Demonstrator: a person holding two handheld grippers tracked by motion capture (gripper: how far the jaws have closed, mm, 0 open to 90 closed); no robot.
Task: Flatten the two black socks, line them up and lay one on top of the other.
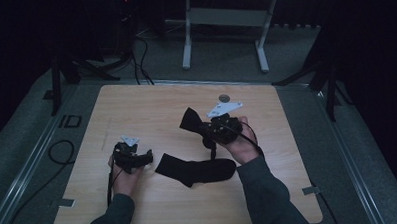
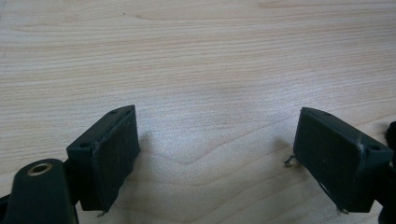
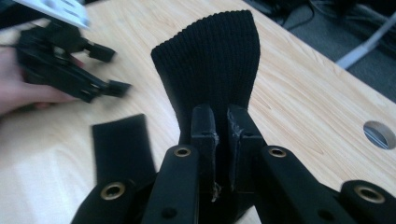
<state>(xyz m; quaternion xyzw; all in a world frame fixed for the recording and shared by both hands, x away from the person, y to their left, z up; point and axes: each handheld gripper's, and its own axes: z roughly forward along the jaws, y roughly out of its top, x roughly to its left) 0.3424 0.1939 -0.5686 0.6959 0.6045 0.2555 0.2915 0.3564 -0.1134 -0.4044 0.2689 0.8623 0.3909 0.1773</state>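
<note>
Our right gripper [image 3: 223, 140] pinches a black sock [image 3: 210, 65] above the table [image 1: 136, 104], while at eight o'clock our left gripper [image 2: 217, 154] rests spread beside another sock [image 1: 196, 169].

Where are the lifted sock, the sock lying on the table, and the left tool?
Lifted sock [image 3: 210, 60], right gripper view, ribbed cuff above the shut jaws.
Sock on the table [image 1: 196, 169], high view, middle of its body.
Left tool [image 2: 217, 154], left gripper view, gap midway between its open fingertips.
</note>
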